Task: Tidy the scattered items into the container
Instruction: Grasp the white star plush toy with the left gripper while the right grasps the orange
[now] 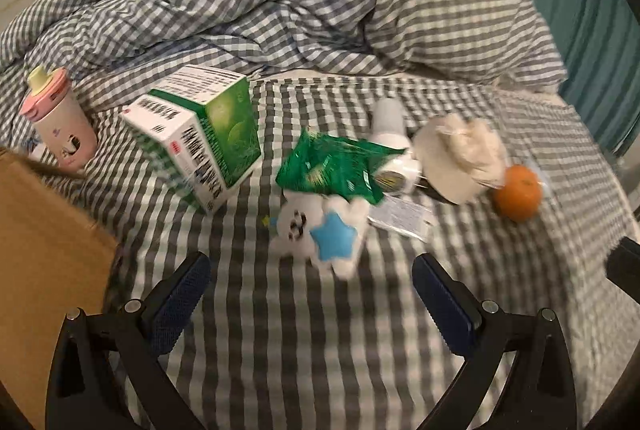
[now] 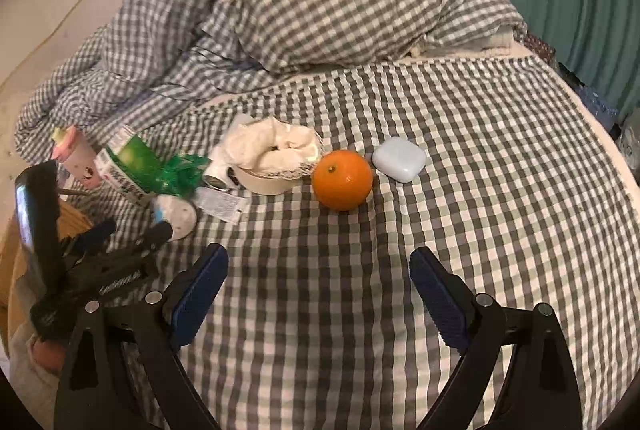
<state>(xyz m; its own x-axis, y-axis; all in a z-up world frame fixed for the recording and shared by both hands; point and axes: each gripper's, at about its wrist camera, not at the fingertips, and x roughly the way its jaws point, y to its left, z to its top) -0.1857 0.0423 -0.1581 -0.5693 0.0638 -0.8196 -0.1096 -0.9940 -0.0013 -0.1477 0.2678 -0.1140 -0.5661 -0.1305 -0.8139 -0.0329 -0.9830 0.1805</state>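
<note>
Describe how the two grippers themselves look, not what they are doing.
Both the left gripper and the right gripper have black plastic frames with silver round bolts at the joints. Each carries two fingers faced with dark blue, finely ribbed pads. No cables, sleeves or markings show on them.

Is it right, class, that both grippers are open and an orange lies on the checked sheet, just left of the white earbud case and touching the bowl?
Not quite: in the right wrist view the orange lies just left of the earbud case but apart from the bowl. The rest stands.
</note>
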